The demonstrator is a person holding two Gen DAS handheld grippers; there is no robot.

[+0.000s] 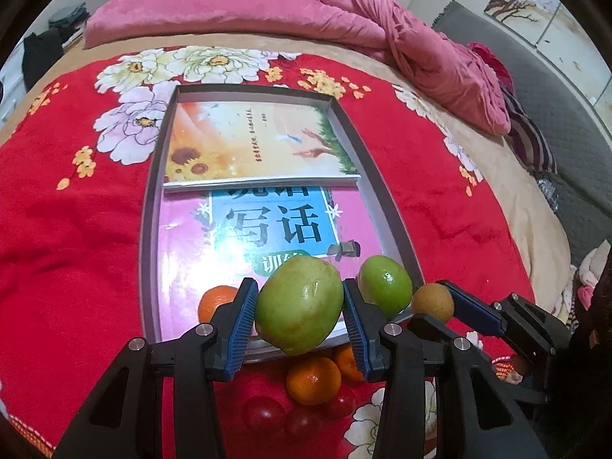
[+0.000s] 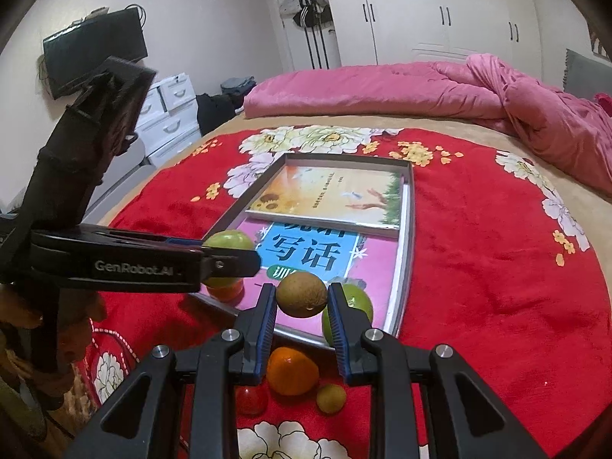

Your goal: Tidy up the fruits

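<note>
My left gripper is shut on a large green fruit and holds it above the near end of a shallow grey box lined with books. My right gripper is shut on a small brown round fruit, also above the box's near end; it shows in the left wrist view too. Inside the box lie a second green fruit and an orange. On the red blanket in front of the box lie oranges, red tomatoes and a small yellow-green fruit.
The box rests on a red flowered blanket on a bed. A crumpled pink duvet lies along the far side. White drawers and a wall TV stand left of the bed.
</note>
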